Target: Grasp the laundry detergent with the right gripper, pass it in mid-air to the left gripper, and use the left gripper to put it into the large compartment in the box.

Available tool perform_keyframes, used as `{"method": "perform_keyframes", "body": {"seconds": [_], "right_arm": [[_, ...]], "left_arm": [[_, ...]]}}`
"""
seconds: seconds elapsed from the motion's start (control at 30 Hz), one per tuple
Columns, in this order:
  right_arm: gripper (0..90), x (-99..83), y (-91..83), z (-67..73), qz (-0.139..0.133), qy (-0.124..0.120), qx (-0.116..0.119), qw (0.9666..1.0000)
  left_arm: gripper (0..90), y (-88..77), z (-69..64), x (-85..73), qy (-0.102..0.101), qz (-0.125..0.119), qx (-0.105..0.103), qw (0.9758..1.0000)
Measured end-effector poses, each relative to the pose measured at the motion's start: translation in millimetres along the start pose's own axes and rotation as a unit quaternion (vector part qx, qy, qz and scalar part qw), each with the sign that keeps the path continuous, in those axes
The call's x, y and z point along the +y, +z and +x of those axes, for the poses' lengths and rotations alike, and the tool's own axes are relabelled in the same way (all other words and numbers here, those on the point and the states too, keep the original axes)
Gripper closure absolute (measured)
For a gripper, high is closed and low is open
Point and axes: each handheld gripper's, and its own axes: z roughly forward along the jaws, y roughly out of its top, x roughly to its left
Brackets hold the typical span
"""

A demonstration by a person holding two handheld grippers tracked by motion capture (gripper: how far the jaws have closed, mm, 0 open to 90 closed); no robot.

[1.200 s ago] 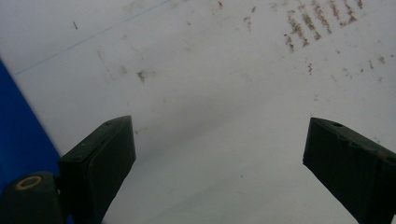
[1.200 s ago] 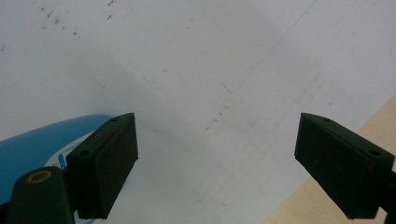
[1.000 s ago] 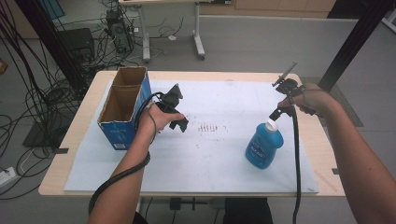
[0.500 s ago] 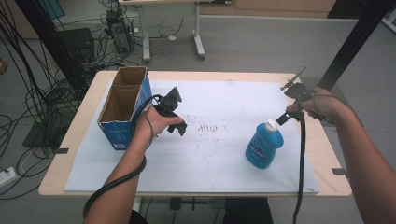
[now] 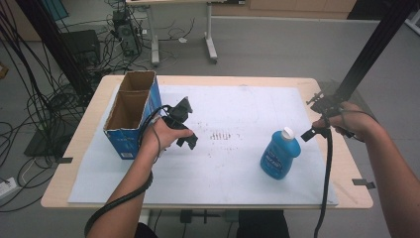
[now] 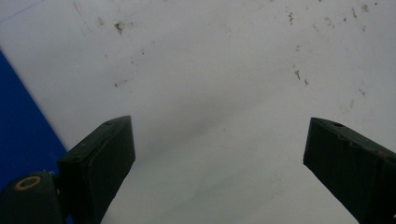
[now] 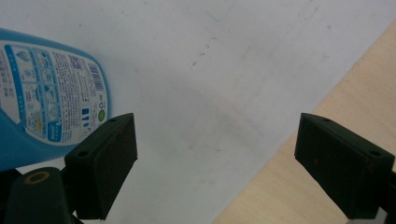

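A blue bottle (image 5: 280,153) with a white cap stands upright on the white sheet, right of centre. My right gripper (image 5: 308,133) hovers just right of its cap, apart from it, jaws open and empty. In the right gripper view the bottle's label (image 7: 46,93) lies off to the left of the right gripper (image 7: 217,149), outside the jaws. An open blue cardboard box (image 5: 131,114) stands at the left. Beside its right wall my left gripper (image 5: 190,141) points down at the sheet. The left gripper (image 6: 217,149) stands open over bare sheet, with the box wall (image 6: 23,121) at the left.
A stained white sheet (image 5: 237,109) covers most of the wooden table (image 5: 346,163). Bare wood runs along the right edge under my right hand. Cables trail from both grippers toward the near edge. Desks, cables and a dark pole stand on the floor beyond.
My right hand has drifted to the right and a little nearer, so its gripper has left the bottle's cap. The left hand and the bottle have stayed put.
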Motion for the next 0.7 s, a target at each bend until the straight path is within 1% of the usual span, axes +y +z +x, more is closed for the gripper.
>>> {"method": "perform_keyframes", "body": {"seconds": [0.03,0.1,0.13,0.27,0.37,0.4,0.5,0.57,0.7], "right_arm": [[13.2,-3.8,-0.6,0.8,-0.001,-0.001,-0.004,1.0],[13.2,-6.1,-1.1,1.4,-0.001,-0.001,-0.004,1.0],[13.1,-11.3,-2.4,2.6,-0.005,-0.001,-0.003,1.0],[13.0,-21.8,-3.7,6.2,-0.011,-0.001,0.003,0.9999],[13.0,-27.1,-3.3,8.0,-0.013,0.0,0.006,0.9999],[13.0,-31.8,-2.1,10.1,-0.013,0.0,0.007,0.9999],[13.0,-36.8,-1.0,12.7,-0.013,-0.002,0.007,0.9999],[12.9,-42.0,0.1,16.4,-0.012,-0.003,0.002,0.9999],[13.0,-47.2,1.2,20.9,-0.014,-0.004,0.005,0.9999]], "left_arm": [[9.4,-0.1,-0.9,-1.4,-0.002,-0.004,0.0,1.0],[9.3,-0.7,-1.1,-2.4,0.0,-0.004,-0.003,1.0],[9.3,-1.0,-1.2,-3.9,-0.001,-0.007,-0.005,1.0],[9.3,-1.6,-0.3,-7.5,-0.002,-0.009,-0.006,0.9999],[9.4,-1.9,0.1,-9.3,-0.002,-0.008,-0.005,1.0],[9.4,-2.0,0.3,-11.4,-0.003,-0.01,-0.007,0.9999],[9.3,-1.9,0.5,-13.3,-0.006,-0.011,-0.01,0.9999],[9.4,-2.0,0.2,-16.2,-0.007,-0.01,-0.014,0.9998],[9.4,-1.1,-0.7,-19.7,-0.006,-0.006,-0.013,0.9999]]}}
